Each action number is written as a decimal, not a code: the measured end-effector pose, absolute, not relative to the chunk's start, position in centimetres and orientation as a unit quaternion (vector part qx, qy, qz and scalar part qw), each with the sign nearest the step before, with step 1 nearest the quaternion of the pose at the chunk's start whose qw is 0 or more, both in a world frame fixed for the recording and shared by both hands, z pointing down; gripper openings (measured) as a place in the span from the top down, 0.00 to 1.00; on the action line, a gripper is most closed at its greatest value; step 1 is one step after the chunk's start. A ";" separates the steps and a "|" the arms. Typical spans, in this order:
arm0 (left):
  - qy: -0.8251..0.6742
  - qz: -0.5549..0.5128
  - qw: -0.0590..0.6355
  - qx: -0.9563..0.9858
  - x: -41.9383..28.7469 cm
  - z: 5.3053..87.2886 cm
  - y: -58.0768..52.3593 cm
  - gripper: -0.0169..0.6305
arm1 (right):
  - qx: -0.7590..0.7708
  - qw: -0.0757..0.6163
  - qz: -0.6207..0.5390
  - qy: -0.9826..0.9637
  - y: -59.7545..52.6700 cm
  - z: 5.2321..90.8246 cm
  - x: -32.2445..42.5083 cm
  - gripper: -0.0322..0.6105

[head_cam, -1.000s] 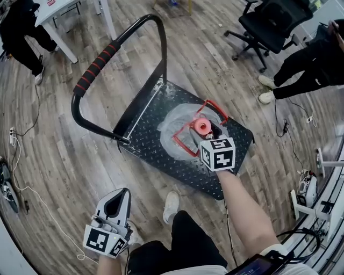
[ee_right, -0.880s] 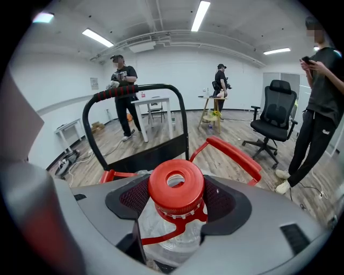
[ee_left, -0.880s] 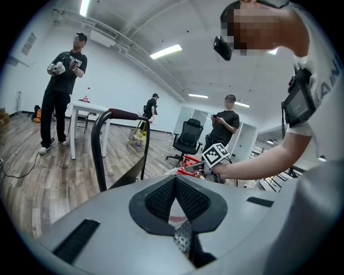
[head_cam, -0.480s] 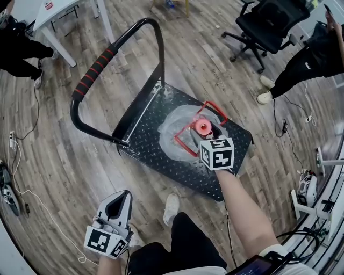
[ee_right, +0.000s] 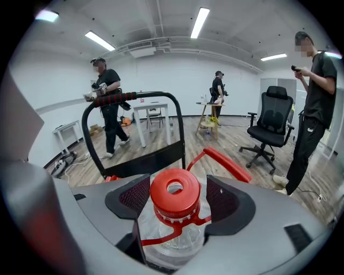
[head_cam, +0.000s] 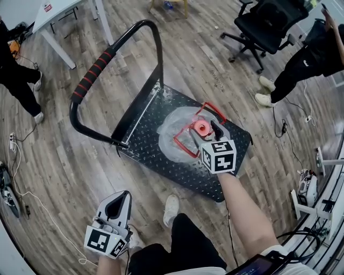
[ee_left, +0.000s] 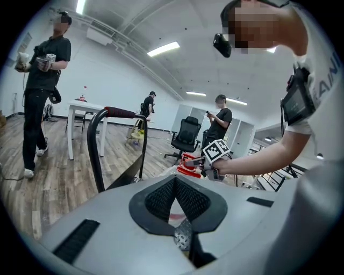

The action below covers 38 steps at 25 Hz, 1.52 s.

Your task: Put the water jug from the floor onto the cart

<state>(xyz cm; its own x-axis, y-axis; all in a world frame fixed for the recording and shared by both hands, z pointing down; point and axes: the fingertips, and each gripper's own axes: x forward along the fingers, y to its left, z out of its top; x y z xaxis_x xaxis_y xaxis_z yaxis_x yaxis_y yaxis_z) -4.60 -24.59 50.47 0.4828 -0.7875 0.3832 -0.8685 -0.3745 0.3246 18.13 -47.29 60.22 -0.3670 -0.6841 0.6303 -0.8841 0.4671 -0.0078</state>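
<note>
The clear water jug (head_cam: 180, 124) with a red cap (head_cam: 201, 127) and red carrying handle (head_cam: 214, 110) stands upright on the black checker-plate cart (head_cam: 153, 147). My right gripper (head_cam: 207, 129) reaches over the jug's top. In the right gripper view, the jaws of that gripper (ee_right: 174, 198) stand either side of the cap (ee_right: 174, 196), with narrow gaps showing, so it is open. My left gripper (head_cam: 119, 197) hangs low near my leg, away from the cart, with its jaws (ee_left: 177, 207) shut on nothing. The left gripper view shows the jug (ee_left: 185, 160) in the distance.
The cart's push bar (head_cam: 94, 70) with red-and-black grip rises at the far left of the deck. An office chair (head_cam: 269, 24) and a standing person (head_cam: 312, 59) are at the back right, a white table (head_cam: 59, 13) at the back left. Cables (head_cam: 32, 196) trail on the floor.
My right gripper has drawn back slightly toward me, and its far finger shows more clearly beside the cap. The person at the back left has walked on. The jug stays on the cart.
</note>
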 end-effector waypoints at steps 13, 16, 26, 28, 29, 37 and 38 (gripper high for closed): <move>-0.477 0.073 0.219 0.848 -3.6 45.8 -23.9 0.98 | 0.496 0.200 0.115 -0.837 -44.1 46.8 17.5 0.47; -0.467 0.073 0.205 0.857 -3.6 44.5 -22.8 0.98 | 0.496 0.176 0.107 -0.843 -41.3 43.6 17.2 0.47; -0.427 0.048 0.160 0.889 -5.5 39.2 -17.8 0.98 | 0.547 0.117 0.087 -0.824 -26.2 37.6 15.7 0.95; -0.420 0.039 0.151 0.894 -6.6 38.2 -16.3 0.98 | 0.552 0.107 0.087 -0.823 -22.9 36.5 14.6 0.95; -0.418 0.036 0.150 0.895 -7.1 37.6 -15.4 0.98 | 0.554 0.102 0.087 -0.821 -21.1 35.7 14.2 0.95; -0.395 0.011 0.127 0.910 -10.6 33.9 -9.3 0.98 | 0.586 0.065 0.081 -0.803 -11.3 30.7 11.8 0.95; -0.393 0.009 0.126 0.911 -10.9 33.5 -8.5 0.98 | 0.588 0.065 0.081 -0.802 -10.2 30.4 11.5 0.95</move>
